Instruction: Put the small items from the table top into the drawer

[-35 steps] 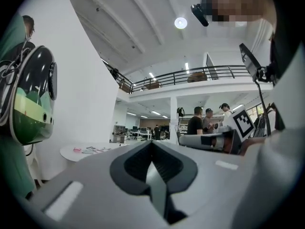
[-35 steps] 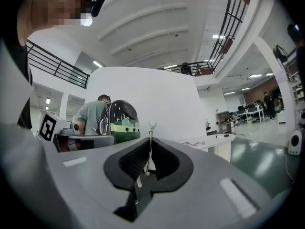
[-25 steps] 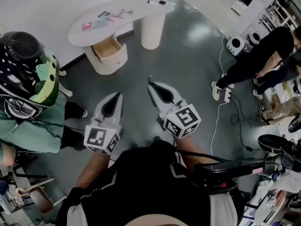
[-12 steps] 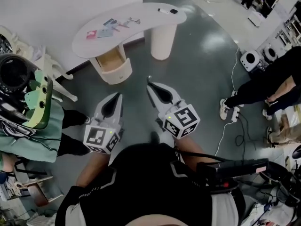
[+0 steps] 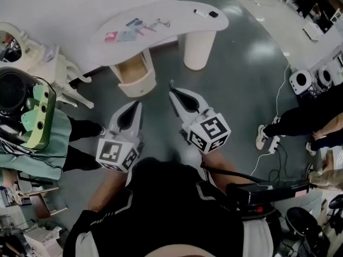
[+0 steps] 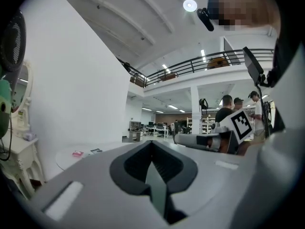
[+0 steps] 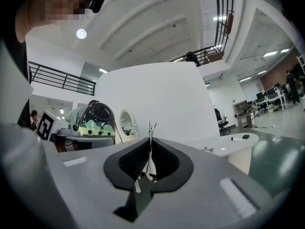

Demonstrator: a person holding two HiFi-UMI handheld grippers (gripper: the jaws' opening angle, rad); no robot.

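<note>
The white curved table (image 5: 177, 16) stands ahead, across the grey floor, with its wooden drawer (image 5: 134, 71) pulled open below the top. On the top lie a pink item (image 5: 111, 36), a bluish card (image 5: 128, 33), a small metal piece (image 5: 162, 23) and two dark items (image 5: 206, 13). Both grippers hang in the air short of the table. My right gripper (image 5: 172, 91) (image 7: 150, 140) is shut on a thin metal clip (image 7: 150, 128) that sticks up past its tips. My left gripper (image 5: 138, 106) (image 6: 152, 144) is shut with nothing in it.
A person in green with a dark helmet (image 5: 21, 106) stands close on the left, by a white ornate chair (image 5: 53, 63). On the right are another person's legs (image 5: 305, 116), a white floor cable (image 5: 278, 154) and white devices (image 5: 308, 79).
In the head view the table and drawer have slid right and down and look nearer. Both grippers keep their pose and stay shut.
</note>
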